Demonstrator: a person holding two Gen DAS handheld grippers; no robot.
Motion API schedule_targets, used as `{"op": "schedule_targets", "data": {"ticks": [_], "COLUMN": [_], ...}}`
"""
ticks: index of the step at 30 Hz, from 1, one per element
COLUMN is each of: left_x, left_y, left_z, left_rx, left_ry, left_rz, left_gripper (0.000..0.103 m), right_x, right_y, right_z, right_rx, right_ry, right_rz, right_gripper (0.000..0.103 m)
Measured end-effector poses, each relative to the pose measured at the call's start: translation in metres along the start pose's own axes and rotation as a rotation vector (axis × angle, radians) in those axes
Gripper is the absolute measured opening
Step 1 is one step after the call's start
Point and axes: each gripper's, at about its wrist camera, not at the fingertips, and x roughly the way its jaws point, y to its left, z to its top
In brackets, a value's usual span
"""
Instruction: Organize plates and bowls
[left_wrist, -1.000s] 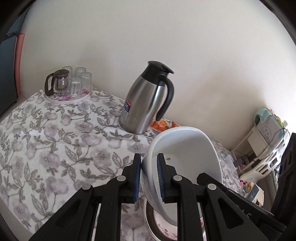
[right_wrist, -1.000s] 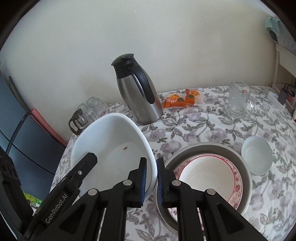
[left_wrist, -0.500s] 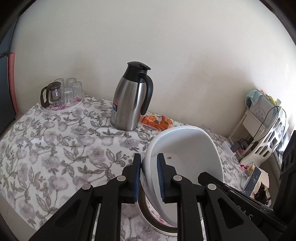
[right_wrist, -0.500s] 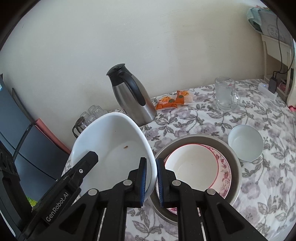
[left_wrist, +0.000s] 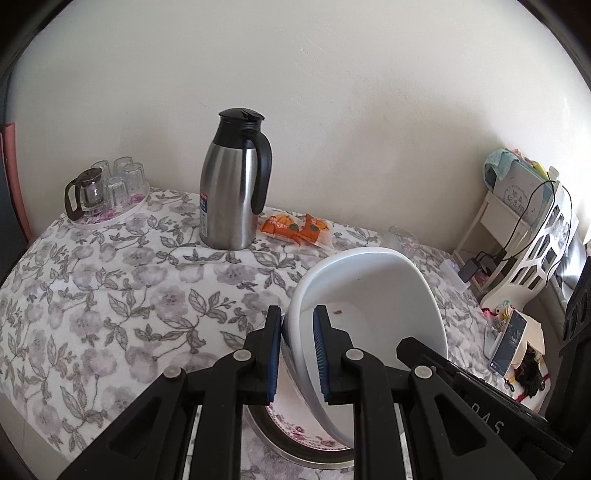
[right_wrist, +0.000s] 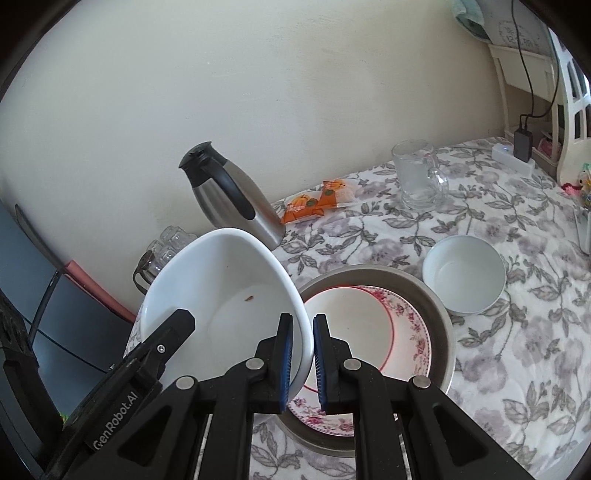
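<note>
Setting: floral tablecloth (right_wrist: 480, 369) over a table against a plain cream wall, with a white shelf unit (left_wrist: 535, 236) at the far right.
Large bowl: a big white bowl (right_wrist: 229, 295) is held tilted above the table, its rim carried from both sides; a small brown speck sits inside it.
Left gripper: the left gripper (left_wrist: 295, 354) has its blue pads pinching the bowl's near rim, wall between the jaws.
Right gripper: the right gripper (right_wrist: 303, 362) pinches the opposite rim the same way, pads pressed on either face of the wall.
Stack: a metal pan (right_wrist: 439, 306) sits on the cloth with a red-rimmed floral plate (right_wrist: 402, 332) nested inside it, just beside and partly under the raised bowl.
Small bowl: a smaller white bowl (right_wrist: 465, 273) stands alone on the cloth, near the pan's far edge.
Progress: judged about midway; pan and plate are already nested, the large bowl is not yet set down, and the small bowl looks untouched.
Left to do: probably lower the large bowl onto the stack, then add the small one.
Bystanders: steel thermos jug (left_wrist: 232, 192), snack packets (left_wrist: 295, 229), glass mug (right_wrist: 417, 177), and a tray of glasses (left_wrist: 107, 192) stand well apart.
</note>
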Motion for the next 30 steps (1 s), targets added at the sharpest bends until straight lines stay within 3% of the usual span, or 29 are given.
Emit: {"op": "schedule_targets", "data": {"ticks": [16, 30], "left_x": [0.031, 0.060], "left_y": [-0.038, -0.026], "left_z": [-0.015, -0.023], "left_rx": [0.044, 0.008], "left_ry": [0.064, 0.126], "left_rz": [-0.021, 0.007], "left_gripper": [0.018, 0.018], "right_x": [0.007, 0.040], "right_y": [-0.046, -0.055], "right_z": [0.004, -0.004], "right_rx": [0.052, 0.066], "right_ry": [0.011, 0.069], "right_rz": [-0.058, -0.051], "right_gripper": [0.012, 0.013]}}
